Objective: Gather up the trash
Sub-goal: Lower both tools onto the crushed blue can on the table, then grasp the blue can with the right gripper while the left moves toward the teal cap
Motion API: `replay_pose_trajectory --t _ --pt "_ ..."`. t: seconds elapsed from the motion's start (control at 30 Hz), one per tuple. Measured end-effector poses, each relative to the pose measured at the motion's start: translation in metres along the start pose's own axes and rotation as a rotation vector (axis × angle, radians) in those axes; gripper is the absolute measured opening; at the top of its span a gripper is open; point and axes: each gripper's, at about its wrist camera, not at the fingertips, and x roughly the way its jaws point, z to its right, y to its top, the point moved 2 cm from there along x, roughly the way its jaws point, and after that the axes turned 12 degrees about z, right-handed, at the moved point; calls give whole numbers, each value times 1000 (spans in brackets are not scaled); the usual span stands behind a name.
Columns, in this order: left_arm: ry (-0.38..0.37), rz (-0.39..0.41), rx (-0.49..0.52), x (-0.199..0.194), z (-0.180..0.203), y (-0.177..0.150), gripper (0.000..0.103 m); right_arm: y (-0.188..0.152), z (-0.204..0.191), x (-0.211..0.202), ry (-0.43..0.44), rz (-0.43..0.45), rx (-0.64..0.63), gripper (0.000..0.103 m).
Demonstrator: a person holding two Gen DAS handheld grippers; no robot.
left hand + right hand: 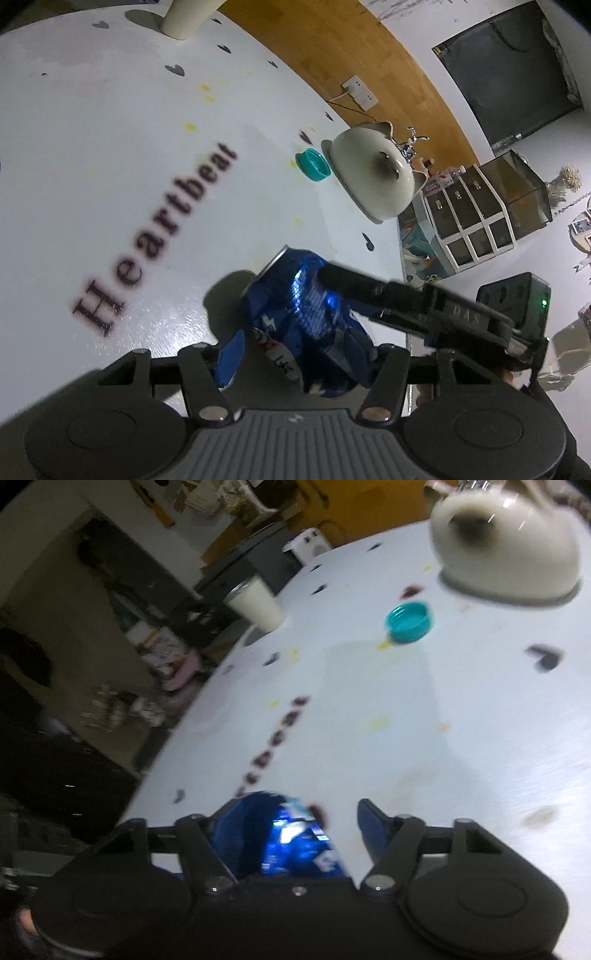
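Note:
A crushed blue can (295, 306) lies on the white table (110, 147) printed with "Heartbeat". My left gripper (301, 354) is shut on it: the left pad (229, 354) touches one side, and the can hides the other pad. One black finger (354, 288) of the right gripper lies against the can's far side. In the blurred right wrist view the can (288, 842) sits between the jaws of my right gripper (295, 827), close to the left finger, with bare table showing before the right pad (373, 827). A teal bottle cap (312, 164) (408, 622) lies further off.
A white ceramic teapot (373, 177) (506, 550) stands just beyond the cap. A cream cup (184, 18) (255, 605) stands by the table's far edge. Yellow specks dot the tabletop. A drawer unit (476, 221) and a black box (517, 299) lie beyond the table edge.

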Motion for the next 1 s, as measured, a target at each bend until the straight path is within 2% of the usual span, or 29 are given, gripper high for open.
replay_pose_trajectory --t 0.07,0.13,0.2,0.3,0.5,0.73,0.83,0.87,0.9,0.93,1.0 --pt "1 2 13 1 -3 2 48 -6 -5 5 33 -34 0 52" --pt "-18 -3 18 1 -6 3 45 -11 -11 4 64 -63 -7 44" --pt "-38 -6 49 -1 -5 2 44 -15 -16 -1 83 -74 -4 42" --pt "-74 -22 153 -5 2 -2 44 -16 -20 -9 79 -85 10 42" --pt "-158 -76 369 -9 21 -15 44 -23 -21 -16 44 -160 56 42" --pt "-234 -133 482 -5 34 -27 47 -36 -23 -20 20 -222 88 45" --pt "-233 -142 509 -2 39 -28 52 -42 -28 -17 -7 -242 62 41" --pt "-232 -147 507 -1 40 -27 58 -43 -30 -19 -8 -225 66 40" --pt "-223 -151 507 -1 41 -26 72 -43 -32 -22 -11 -212 61 40" --pt "-205 -147 517 0 41 -24 79 -42 -33 -24 -9 -198 61 39" --pt "-195 -145 537 1 41 -19 84 -40 -33 -32 -8 -162 80 39"
